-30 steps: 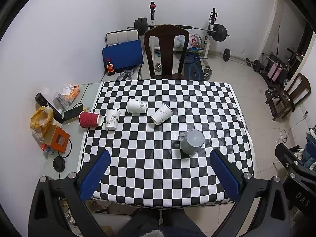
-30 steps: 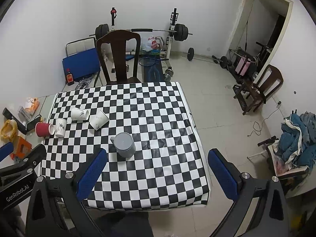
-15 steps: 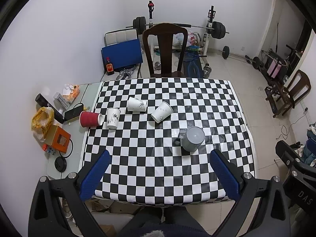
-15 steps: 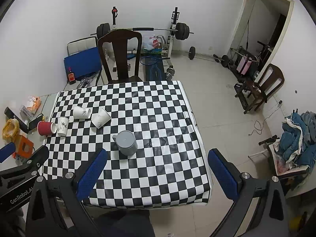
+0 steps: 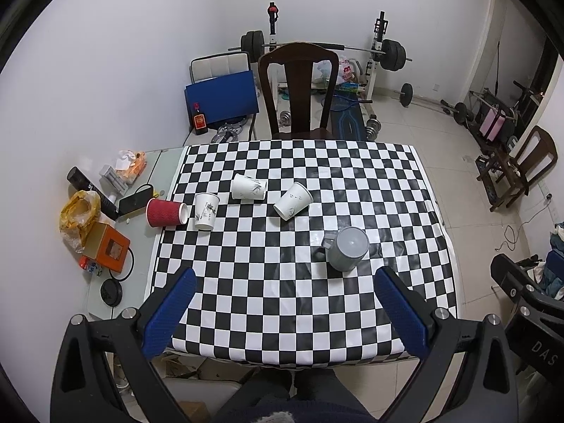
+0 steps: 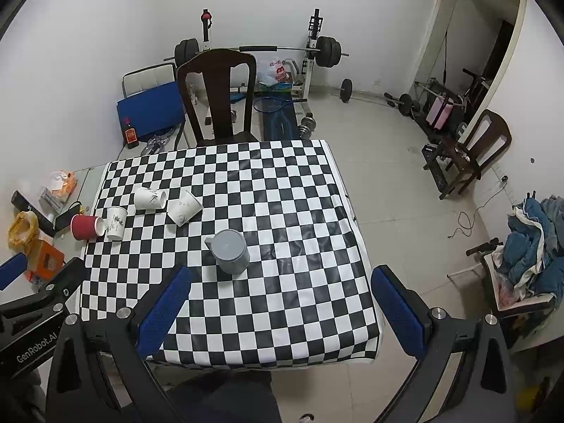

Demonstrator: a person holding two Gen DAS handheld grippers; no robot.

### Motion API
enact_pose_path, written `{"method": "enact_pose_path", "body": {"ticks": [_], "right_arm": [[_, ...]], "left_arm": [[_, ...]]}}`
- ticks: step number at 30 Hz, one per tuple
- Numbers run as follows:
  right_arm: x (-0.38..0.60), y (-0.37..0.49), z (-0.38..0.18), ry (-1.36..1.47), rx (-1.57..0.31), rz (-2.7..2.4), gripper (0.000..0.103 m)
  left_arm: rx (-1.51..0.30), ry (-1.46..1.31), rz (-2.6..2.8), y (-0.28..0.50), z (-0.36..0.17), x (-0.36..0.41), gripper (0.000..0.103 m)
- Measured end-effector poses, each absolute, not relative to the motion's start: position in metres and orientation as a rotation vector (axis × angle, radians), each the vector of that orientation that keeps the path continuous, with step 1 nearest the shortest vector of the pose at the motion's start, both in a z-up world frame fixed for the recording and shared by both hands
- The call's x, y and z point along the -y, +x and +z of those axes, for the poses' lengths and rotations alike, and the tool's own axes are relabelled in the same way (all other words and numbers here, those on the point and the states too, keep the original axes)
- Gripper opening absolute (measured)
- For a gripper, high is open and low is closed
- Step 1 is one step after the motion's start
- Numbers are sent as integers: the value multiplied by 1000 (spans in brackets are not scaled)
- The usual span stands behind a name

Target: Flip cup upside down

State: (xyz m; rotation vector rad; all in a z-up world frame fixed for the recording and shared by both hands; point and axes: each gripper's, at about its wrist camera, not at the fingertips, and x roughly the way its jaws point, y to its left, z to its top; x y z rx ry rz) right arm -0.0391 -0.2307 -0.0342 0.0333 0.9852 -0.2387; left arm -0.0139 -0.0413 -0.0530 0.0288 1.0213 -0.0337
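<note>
1. Hovering high above the near edge of the checkered tabletop (image 5: 352, 317), the left gripper (image 5: 285, 310) has its blue pads spread wide apart, nothing between them.
2. The right gripper (image 6: 278, 306) hangs beside it, likewise spread wide and holding nothing; from its camera the left gripper's black frame shows at the lower left.
3. The grey cup (image 5: 347, 248) stands on the tabletop mouth down, flat base up, its handle pointing left. It sits right of centre in the left wrist view and left of centre (image 6: 231, 251) in the right wrist view, well clear of both grippers.
4. Farther back lie two white paper cups on their sides: one (image 5: 247, 187) with its mouth to the right, the other (image 5: 293, 200) tilted, mouth toward the far right.
5. A third white paper cup (image 5: 206, 210) stands near the left edge of the cloth, and a red ribbed cup (image 5: 165, 212) lies on its side touching it, resting partly off the cloth.
6. A dark wooden chair (image 5: 298, 88) is at the far side of the tabletop, with a barbell rack (image 5: 324, 47) against the wall behind it.
7. An orange box (image 5: 105, 246) and a yellow bag (image 5: 75, 213) lie left of the cloth.
</note>
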Motion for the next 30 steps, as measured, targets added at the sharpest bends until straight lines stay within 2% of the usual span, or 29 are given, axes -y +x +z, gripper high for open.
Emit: {"method": "enact_pose_path", "body": {"ticks": [30], "right_arm": [[225, -37, -32, 37, -995, -234, 103]], "left_arm": [[-1024, 38, -36, -16, -52, 39, 103]]}}
